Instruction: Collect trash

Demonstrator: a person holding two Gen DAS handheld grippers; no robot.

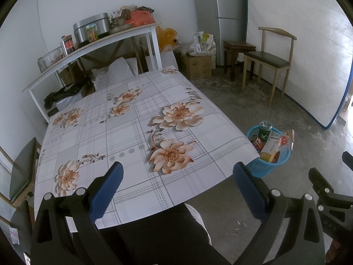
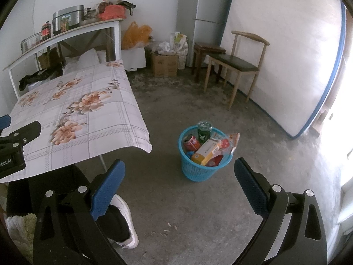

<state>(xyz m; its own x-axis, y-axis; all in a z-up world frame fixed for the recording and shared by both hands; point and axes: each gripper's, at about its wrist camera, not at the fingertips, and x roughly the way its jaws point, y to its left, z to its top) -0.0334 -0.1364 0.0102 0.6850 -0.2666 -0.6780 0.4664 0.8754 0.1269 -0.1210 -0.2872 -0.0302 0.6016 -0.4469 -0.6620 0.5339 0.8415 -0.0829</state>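
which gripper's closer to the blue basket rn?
Right, likely. The right gripper hangs over bare floor facing the blue basket; the left gripper is above the table edge, basket off to its right.

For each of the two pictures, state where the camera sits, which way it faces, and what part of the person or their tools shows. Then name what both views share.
Left wrist: on the left gripper, open, looking over the floral-cloth table; dark trouser leg below.
Right wrist: on the right gripper, open, facing the concrete floor; white shoe shows.
Shared: the blue plastic basket full of trash, the table, the wooden chair.
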